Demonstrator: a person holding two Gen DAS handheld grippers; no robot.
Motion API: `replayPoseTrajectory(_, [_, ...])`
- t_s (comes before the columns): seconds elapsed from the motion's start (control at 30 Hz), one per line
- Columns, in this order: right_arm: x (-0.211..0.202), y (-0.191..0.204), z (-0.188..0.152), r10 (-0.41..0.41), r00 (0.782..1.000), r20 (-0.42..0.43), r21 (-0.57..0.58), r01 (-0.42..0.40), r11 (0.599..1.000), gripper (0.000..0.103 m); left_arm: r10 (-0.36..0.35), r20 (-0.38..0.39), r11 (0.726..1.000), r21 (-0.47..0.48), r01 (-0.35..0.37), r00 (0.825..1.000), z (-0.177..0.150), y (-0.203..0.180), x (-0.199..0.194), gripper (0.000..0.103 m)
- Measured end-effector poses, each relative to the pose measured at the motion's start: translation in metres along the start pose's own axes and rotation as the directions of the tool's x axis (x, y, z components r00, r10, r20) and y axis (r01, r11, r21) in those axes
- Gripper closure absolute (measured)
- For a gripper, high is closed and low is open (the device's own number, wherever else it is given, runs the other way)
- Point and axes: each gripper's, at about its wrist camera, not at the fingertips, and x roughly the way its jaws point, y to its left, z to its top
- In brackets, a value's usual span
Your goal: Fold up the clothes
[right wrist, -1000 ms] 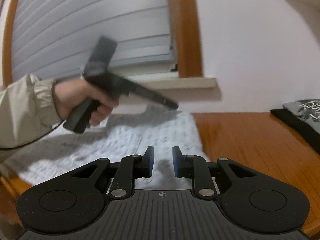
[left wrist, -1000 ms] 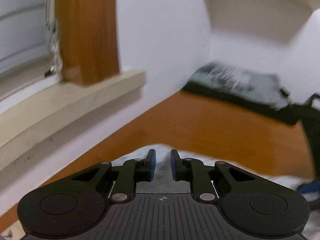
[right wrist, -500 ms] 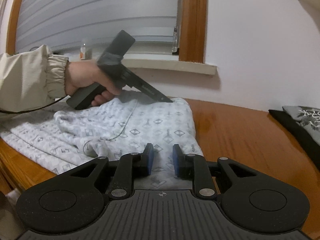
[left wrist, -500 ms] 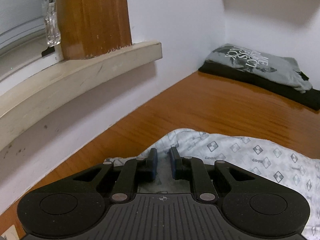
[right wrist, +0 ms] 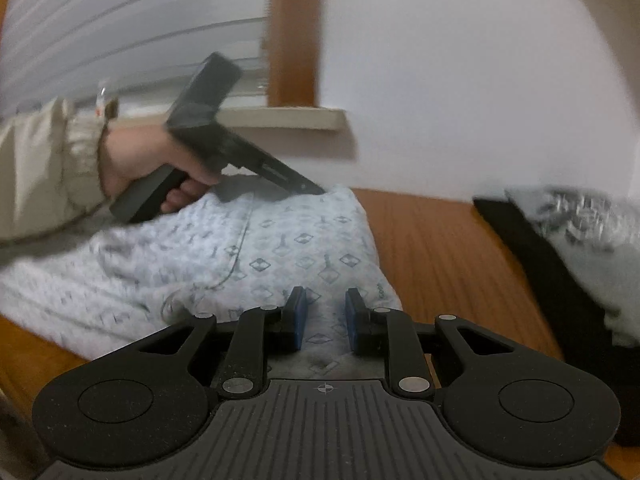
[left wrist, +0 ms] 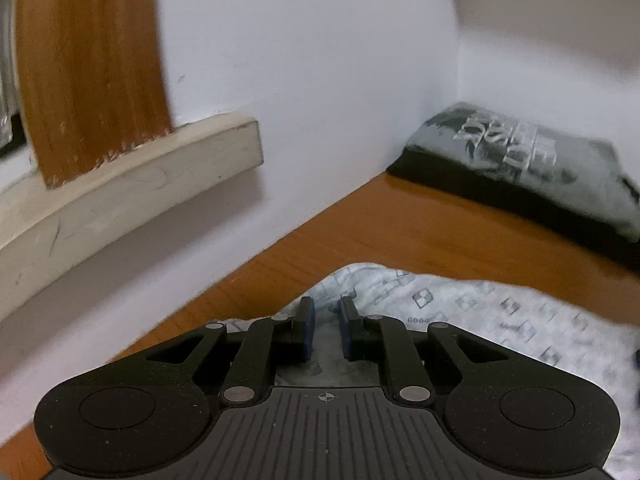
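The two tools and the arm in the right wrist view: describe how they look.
Each tool is matte black plastic: two round lobes, a ribbed centre plate with a small crosshair mark, silver pivot pins, and linkage arms ending in blue-padded fingers, on the right tool and the left tool alike. From the side the left tool has a boxy dark-grey body and a pistol-style handle. The person's sleeve is beige with a gathered cuff.

Glossy orange-brown wooden table (right wrist: 436, 248) across mid-frame; white patterned garment (right wrist: 248, 252) spread at lower left, folded grey-and-black clothes pile (right wrist: 576, 240) at far right, bare wood between.
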Motion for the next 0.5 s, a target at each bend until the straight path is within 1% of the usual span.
replayPoseTrajectory(0.03, [-0.002,-0.004,0.001,0.016,1.000,-0.010,0.024,-0.016,1.000,0.082,-0.003,0.005,1.000,-0.018,0.003,1.000,-0.001,0.006,-0.010,0.085])
replayPoseTrajectory(0.13, [-0.010,-0.011,0.004,0.042,0.999,-0.024,0.077,-0.040,0.996,0.081,0.026,0.035,0.998,-0.056,-0.024,0.999,-0.009,0.029,-0.052,0.085])
replayPoseTrajectory(0.17, [-0.012,-0.013,0.006,0.044,0.999,-0.016,0.094,-0.042,0.995,0.078,0.036,0.044,0.997,-0.068,-0.033,0.998,-0.012,0.036,-0.065,0.085])
replayPoseTrajectory(0.23, [-0.017,-0.016,0.009,0.039,0.999,0.011,0.115,-0.040,0.993,0.063,0.056,0.063,0.994,-0.094,-0.050,0.996,-0.017,0.051,-0.093,0.076])
replayPoseTrajectory(0.27, [-0.019,-0.016,0.011,0.029,0.999,0.022,0.109,-0.031,0.993,0.061,0.067,0.072,0.993,-0.106,-0.059,0.995,-0.020,0.059,-0.107,0.065])
replayPoseTrajectory(0.3, [-0.019,-0.015,0.013,0.022,0.999,0.033,0.097,-0.025,0.995,0.061,0.088,0.081,0.991,-0.112,-0.078,0.993,-0.025,0.066,-0.123,0.056])
replayPoseTrajectory(0.33, [-0.019,-0.013,0.015,0.016,0.999,0.045,0.084,-0.020,0.996,0.061,0.112,0.087,0.988,-0.114,-0.102,0.990,-0.033,0.074,-0.141,0.053])
replayPoseTrajectory(0.37, [-0.018,-0.011,0.018,0.017,0.998,0.053,0.075,-0.021,0.997,0.061,0.134,0.087,0.986,-0.115,-0.123,0.987,-0.042,0.079,-0.156,0.045])
replayPoseTrajectory(0.4, [-0.017,-0.006,0.020,0.024,0.998,0.064,0.068,-0.029,0.997,0.061,0.154,0.084,0.983,-0.115,-0.144,0.984,-0.050,0.082,-0.170,0.041])
replayPoseTrajectory(0.43, [-0.015,0.000,0.022,0.033,0.997,0.075,0.060,-0.038,0.997,0.061,0.172,0.079,0.980,-0.116,-0.163,0.982,-0.059,0.086,-0.184,0.036])
replayPoseTrajectory(0.5, [-0.010,0.018,0.025,0.059,0.994,0.088,0.044,-0.063,0.997,0.061,0.201,0.069,0.973,-0.126,-0.192,0.977,-0.079,0.096,-0.208,0.034])
